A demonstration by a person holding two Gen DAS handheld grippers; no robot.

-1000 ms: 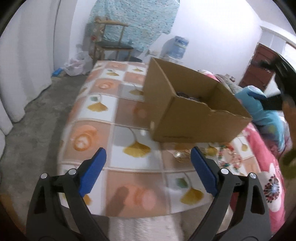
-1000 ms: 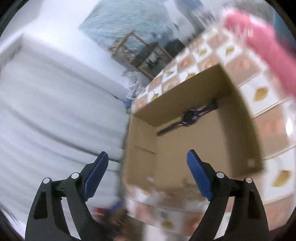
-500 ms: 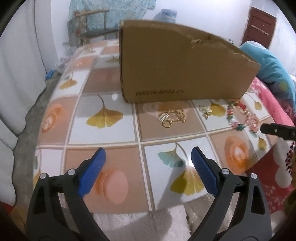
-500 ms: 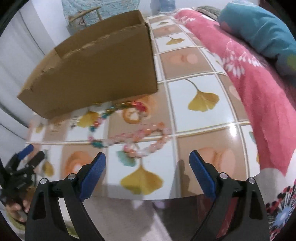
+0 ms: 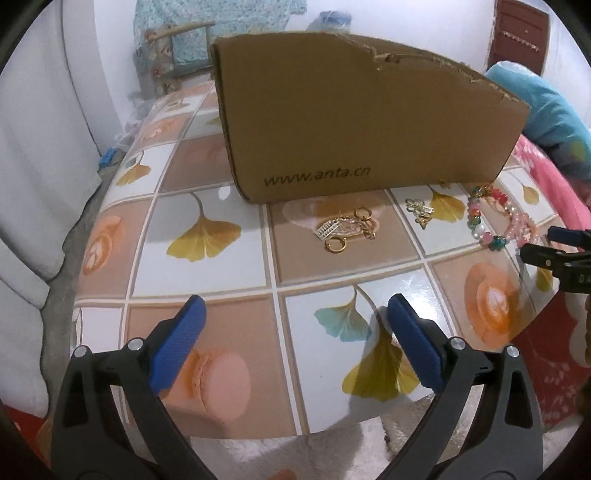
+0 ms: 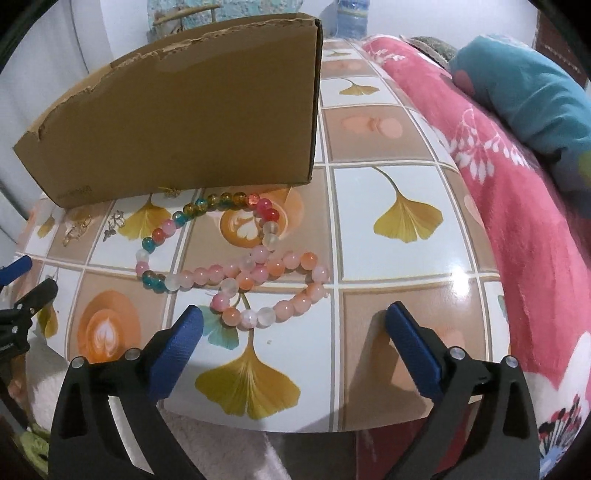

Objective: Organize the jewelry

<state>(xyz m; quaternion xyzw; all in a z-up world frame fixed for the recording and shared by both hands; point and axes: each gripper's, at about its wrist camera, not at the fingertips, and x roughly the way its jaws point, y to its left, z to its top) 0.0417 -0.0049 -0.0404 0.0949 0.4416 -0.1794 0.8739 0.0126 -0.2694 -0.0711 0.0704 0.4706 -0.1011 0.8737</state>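
A brown cardboard box (image 5: pixel 365 122) stands on the tiled table (image 5: pixel 207 280); it also shows in the right wrist view (image 6: pixel 192 122). In front of it lie gold earrings and charms (image 5: pixel 345 230), a small gold charm (image 5: pixel 419 210) and bead bracelets (image 5: pixel 495 221). In the right wrist view a multicoloured bead bracelet (image 6: pixel 184 221) and a pink bead bracelet (image 6: pixel 273 291) lie just ahead of my open, empty right gripper (image 6: pixel 291 343). My left gripper (image 5: pixel 293 339) is open and empty, short of the gold pieces.
A pink floral blanket (image 6: pixel 498 206) and a teal pillow (image 6: pixel 524 92) lie right of the table. A white curtain (image 5: pixel 33 177) hangs at the left. A wooden chair (image 5: pixel 177 48) and a water bottle (image 6: pixel 351 18) stand behind the box.
Both grippers came down from above the box to low in front of it, and in the last half second moved closer to the jewelry. Both stayed open.
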